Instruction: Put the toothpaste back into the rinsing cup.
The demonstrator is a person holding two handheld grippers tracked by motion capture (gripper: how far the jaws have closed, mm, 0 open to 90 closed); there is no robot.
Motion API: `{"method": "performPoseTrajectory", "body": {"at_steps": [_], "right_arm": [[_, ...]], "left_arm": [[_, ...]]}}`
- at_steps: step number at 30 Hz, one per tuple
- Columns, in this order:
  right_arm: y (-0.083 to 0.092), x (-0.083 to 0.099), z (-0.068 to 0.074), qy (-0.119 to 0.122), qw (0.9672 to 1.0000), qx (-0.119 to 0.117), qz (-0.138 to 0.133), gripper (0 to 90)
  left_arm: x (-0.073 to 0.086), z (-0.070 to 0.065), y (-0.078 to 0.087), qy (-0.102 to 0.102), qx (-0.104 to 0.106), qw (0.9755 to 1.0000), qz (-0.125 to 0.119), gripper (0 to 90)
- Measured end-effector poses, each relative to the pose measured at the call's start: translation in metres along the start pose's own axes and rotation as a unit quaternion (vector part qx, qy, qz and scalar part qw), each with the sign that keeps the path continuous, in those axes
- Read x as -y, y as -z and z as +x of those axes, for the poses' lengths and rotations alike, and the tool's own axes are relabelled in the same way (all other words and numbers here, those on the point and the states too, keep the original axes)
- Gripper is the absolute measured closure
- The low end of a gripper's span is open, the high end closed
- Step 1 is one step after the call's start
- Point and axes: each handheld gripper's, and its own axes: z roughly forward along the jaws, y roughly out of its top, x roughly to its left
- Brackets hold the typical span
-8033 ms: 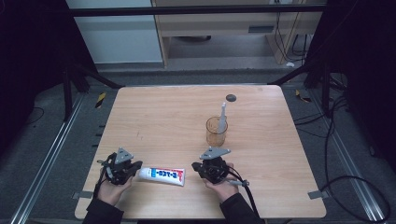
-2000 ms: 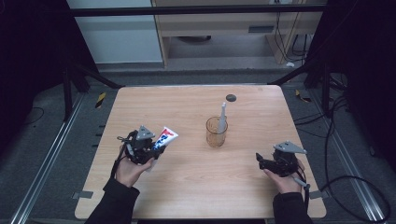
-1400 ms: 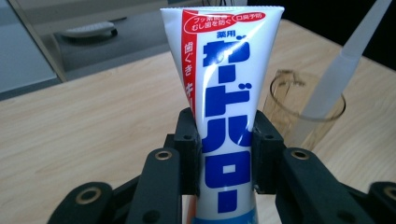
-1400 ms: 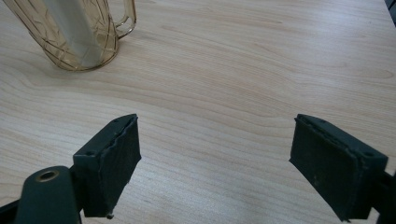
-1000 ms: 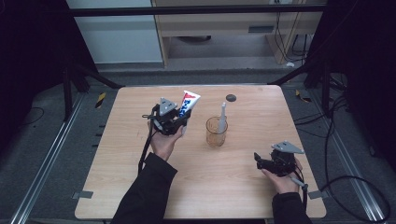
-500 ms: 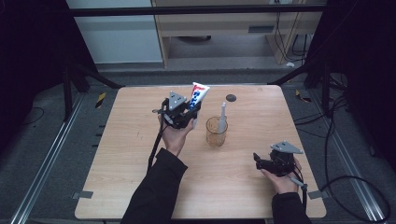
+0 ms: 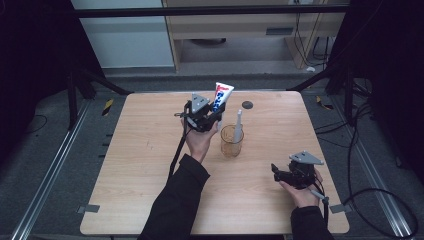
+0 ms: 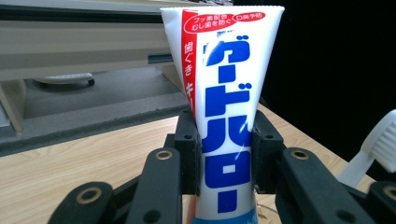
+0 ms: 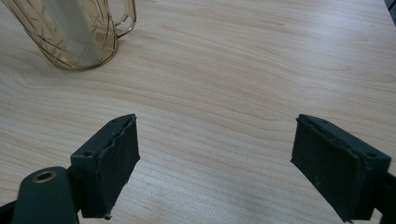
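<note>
Toothpaste tube (image 7: 222,96) stands almost upright between the pads of the left gripper (image 7: 214,114), which presses on its lower body — in the left gripper view the crimped flat end (image 8: 222,14) is at the top, so the cap end points down. The amber cup (image 7: 232,141) with a toothbrush (image 7: 238,126) in it stands just to the right of the tube and lower, nearer to the person. The tube's long axis is close to vertical, so it seems to need only a short shift across to come over the cup's mouth. The right gripper (image 7: 285,175) rests well to the right of the cup — its jaws wide apart, nothing between them.
</note>
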Motion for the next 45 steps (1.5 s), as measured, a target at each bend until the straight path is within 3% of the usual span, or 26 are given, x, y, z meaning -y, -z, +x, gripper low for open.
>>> {"method": "performPoseTrajectory", "body": {"at_steps": [22,45], "right_arm": [[-0.001,0.002,0.000,0.001,1.0000,-0.001,0.002,15.9],[-0.002,0.002,0.000,0.007,1.0000,-0.001,0.002,16.2]], "left_arm": [[0.018,-0.010,-0.030,0.014,0.031,0.9994,0.012,68.3],[0.033,-0.016,-0.043,-0.002,0.044,0.9985,0.034,67.8]]}}
